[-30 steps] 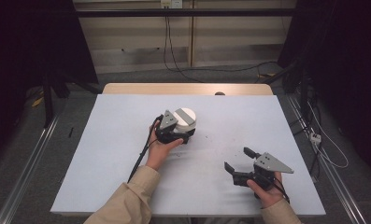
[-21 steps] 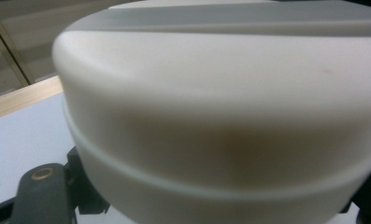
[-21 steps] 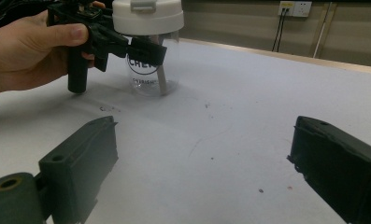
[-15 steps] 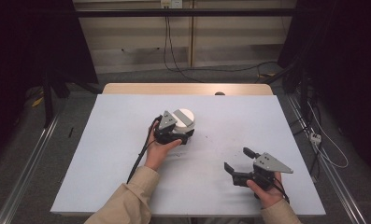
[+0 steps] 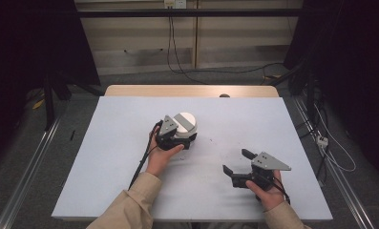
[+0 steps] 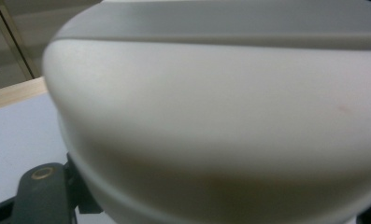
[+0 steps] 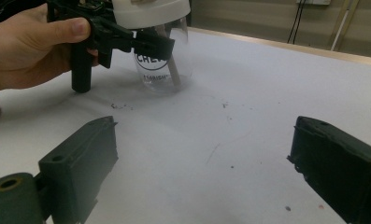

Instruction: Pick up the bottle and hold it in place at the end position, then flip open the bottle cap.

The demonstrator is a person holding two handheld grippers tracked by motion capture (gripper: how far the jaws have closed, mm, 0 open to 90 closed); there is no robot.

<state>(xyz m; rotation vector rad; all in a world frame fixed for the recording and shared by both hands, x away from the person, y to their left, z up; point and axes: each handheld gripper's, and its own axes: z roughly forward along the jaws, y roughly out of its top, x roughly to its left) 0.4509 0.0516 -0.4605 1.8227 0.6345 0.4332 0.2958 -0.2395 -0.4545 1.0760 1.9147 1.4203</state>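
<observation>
- The left tool (image 5: 181, 136) is clamped on a clear jar (image 7: 162, 60) with a white lid (image 5: 185, 123). The right gripper view shows its black jaws pinching the jar just under the lid.
- The jar stands upright on the bench (image 5: 130, 181), near the middle and a little toward the far edge. Its base appears to rest on the surface, though I cannot be sure.
- Against the pictures from a second ago, jar and left tool sit in the same spot, so the grip has simply been held.
- The right tool (image 5: 238, 162) is open and empty, jaws spread wide, low over the bench toward the near right corner, well apart from the jar and pointing its way. It has barely shifted.
- My reading: the jar is steadied, and the lid, still seated on it, is probably the right tool's next target; the work is paused at that point.
</observation>
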